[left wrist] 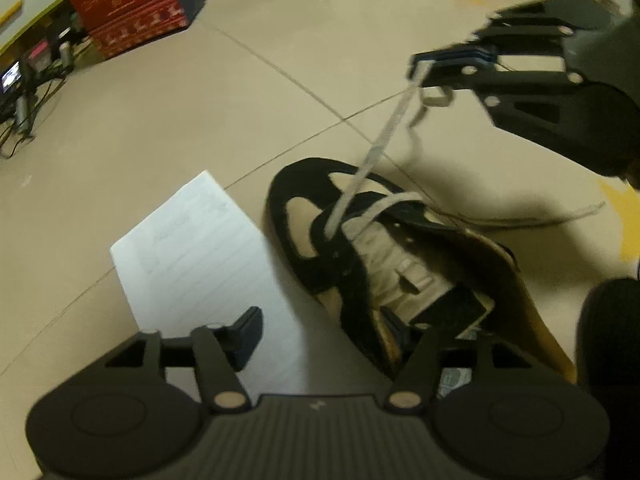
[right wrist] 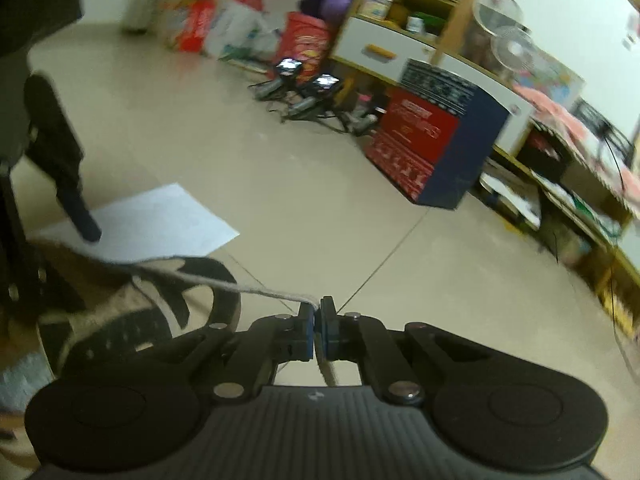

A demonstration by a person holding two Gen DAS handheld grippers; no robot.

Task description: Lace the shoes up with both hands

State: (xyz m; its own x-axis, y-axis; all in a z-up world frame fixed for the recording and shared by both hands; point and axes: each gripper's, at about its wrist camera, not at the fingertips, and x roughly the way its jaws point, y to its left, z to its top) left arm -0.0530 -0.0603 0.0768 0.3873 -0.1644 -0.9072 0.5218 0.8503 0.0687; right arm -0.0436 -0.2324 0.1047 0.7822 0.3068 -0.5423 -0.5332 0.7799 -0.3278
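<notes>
The shoe (left wrist: 360, 248), black with cream panels, lies on the tiled floor (left wrist: 200, 120) in the lower middle of the left wrist view, its toe toward the centre of the frame and its open collar toward the bottom edge. A sheet of white paper (left wrist: 200, 256) lies just beside it on the left.

The right gripper (left wrist: 418, 68), at the upper right of that view, is closed on the lace (left wrist: 376, 152). The lace runs taut from its blue pads down to an eyelet on the shoe's near side, and a short tail curls loose below the pads. In the right wrist view the same grip shows at the lower centre, pads pressed together with the lace (right wrist: 256, 290) leading off left toward the shoe (right wrist: 132, 316).

The left gripper (left wrist: 348, 332) sits at the bottom of its own view with its jaws apart and nothing pressed between them; one finger is over the paper, the other over the shoe's opening. The other lace end (left wrist: 560, 216) trails loose across the floor at the right.

The step in hand looks like drawing the lace through an eyelet and pulling out the slack. Next, I judge, the free tongs must steady the shoe or take the lace near the eyelet, so the pulling hand can regrip at the tip and aim it at the next hole
</notes>
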